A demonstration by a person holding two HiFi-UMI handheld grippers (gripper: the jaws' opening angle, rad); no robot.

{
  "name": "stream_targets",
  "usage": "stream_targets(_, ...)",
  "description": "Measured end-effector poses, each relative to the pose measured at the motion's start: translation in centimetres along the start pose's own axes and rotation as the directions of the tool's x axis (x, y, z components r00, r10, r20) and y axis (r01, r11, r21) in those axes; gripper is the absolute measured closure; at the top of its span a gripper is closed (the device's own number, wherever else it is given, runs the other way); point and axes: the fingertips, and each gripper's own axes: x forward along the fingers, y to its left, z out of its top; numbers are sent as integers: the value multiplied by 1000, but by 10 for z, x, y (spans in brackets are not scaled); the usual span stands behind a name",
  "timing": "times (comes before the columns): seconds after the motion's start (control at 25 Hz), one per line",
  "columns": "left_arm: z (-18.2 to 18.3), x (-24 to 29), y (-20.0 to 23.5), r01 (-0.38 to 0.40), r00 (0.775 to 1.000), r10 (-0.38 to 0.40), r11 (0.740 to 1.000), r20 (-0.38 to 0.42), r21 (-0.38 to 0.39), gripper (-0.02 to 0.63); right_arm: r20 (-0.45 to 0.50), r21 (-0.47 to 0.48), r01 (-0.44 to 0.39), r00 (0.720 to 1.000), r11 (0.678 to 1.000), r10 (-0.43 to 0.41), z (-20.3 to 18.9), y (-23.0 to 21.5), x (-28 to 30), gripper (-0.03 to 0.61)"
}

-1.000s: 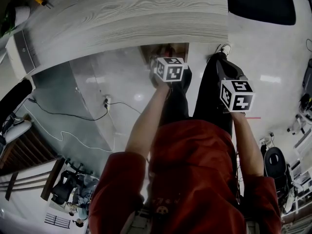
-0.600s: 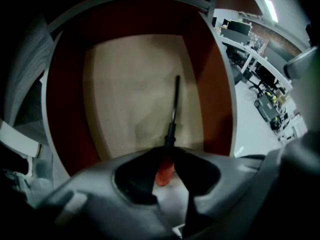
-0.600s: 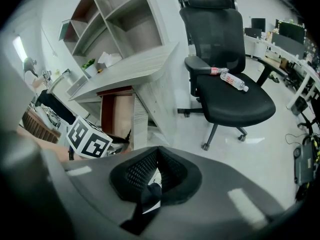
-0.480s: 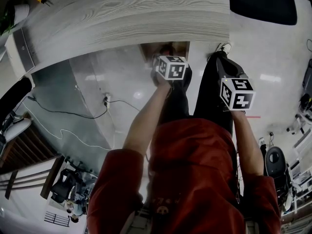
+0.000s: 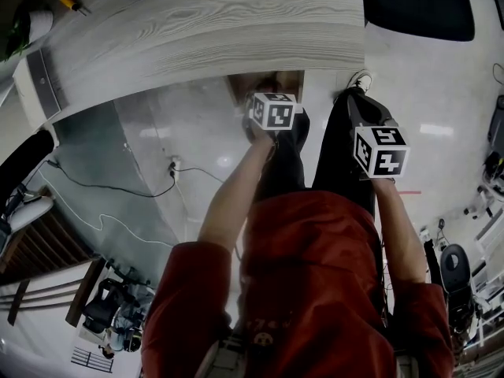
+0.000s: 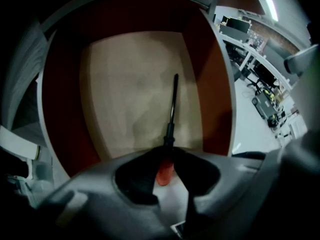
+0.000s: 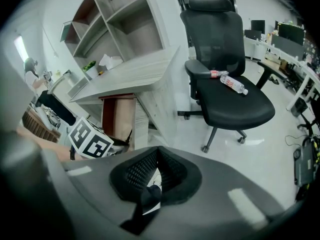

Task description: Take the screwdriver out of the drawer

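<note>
Right, left tongs (image 6: 167, 153) have just been closing and are now clamped on the orange handle of the screwdriver (image 6: 170, 126). I can see the handle pinched between the pads, with the black shaft running out past them toward the far end of the drawer (image 6: 65, 114).

The screwdriver is inside the drawer, over the pale bottom panel and roughly midway between the dark red side walls. I can't tell whether the tip touches the bottom.

From the head view, the drawer is pulled out from under the near edge of the grey wood-grain table (image 5: 205, 22). The left marker cube (image 5: 273, 111) sits right at the near side of the opening, and the person's arm reaches down to it.

Right tongs (image 7: 156, 151) have the pads together with nothing between them. They hang over the pale floor (image 5: 441, 93), to the right of the drawer and apart from it.

The right gripper view also shows:
- a black office chair (image 7: 215, 29) to the right of the table, well apart from the drawer
- a plastic bottle (image 7: 232, 84) lying on the chair's seat
- a shelf unit (image 7: 120, 19) rising on the far side of the table
</note>
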Motion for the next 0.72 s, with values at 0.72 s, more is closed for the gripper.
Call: stream_targets(0.72, 0, -82, -5, 81, 996, -80, 996, 34, -47, 525, 68, -88, -8, 998, 996, 14, 38, 42, -48, 577)
